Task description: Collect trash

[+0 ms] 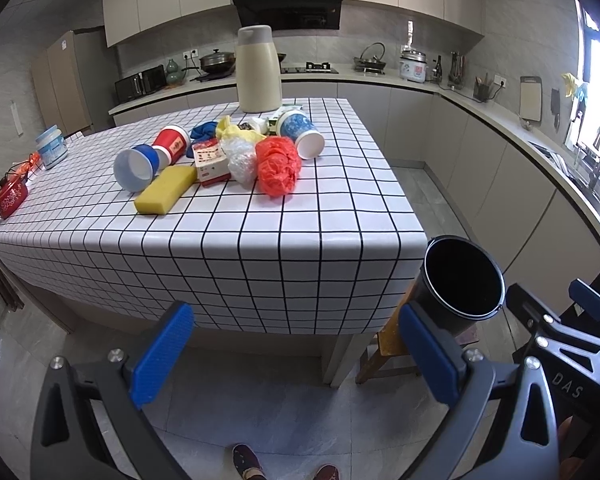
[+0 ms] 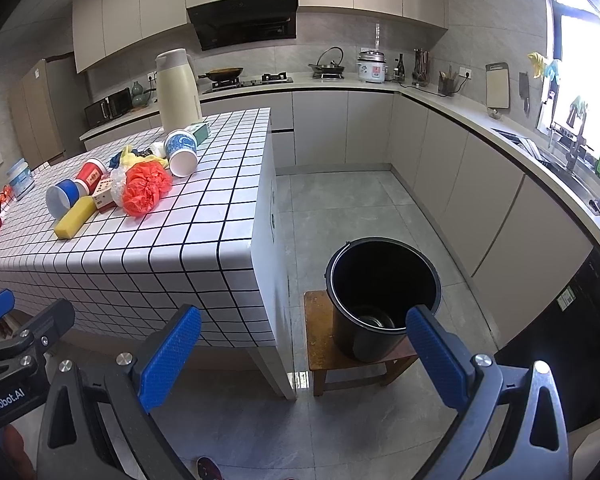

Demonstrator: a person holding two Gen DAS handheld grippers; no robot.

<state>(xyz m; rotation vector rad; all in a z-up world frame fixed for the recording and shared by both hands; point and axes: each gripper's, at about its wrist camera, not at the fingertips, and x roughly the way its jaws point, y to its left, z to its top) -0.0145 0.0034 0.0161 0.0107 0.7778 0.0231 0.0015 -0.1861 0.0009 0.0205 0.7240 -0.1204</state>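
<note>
Left wrist view: left gripper (image 1: 296,354) wide open, nothing between the blue pads (image 1: 162,354), held off the near edge of the table (image 1: 260,240), clear of it. Grid-pattern cloth on the table. Trash clustered mid-table: orange plastic bag (image 1: 278,165), clear crumpled bag (image 1: 240,158) touching it on its left, small red-and-white carton (image 1: 210,162), yellow sponge (image 1: 166,189) nearest the front edge. Three cups lying on their sides: blue cup (image 1: 136,167) against the sponge, red cup (image 1: 172,146) just behind it, blue-patterned cup (image 1: 302,134) to the right of the pile, mouth toward the camera. Yellow bag (image 1: 236,130) and blue cloth (image 1: 204,130) at the back of the pile. Beige thermos jug (image 1: 258,70) upright behind everything.

Right wrist view: right gripper (image 2: 304,354) also spread wide, empty, level with the table corner. Black bucket (image 2: 384,300) upright on a small wooden stool (image 2: 320,344), on the floor just beside the table's right end. Something pale at the bucket bottom, cannot tell what. Shoe tips visible at the bottom edge of both views.
</note>
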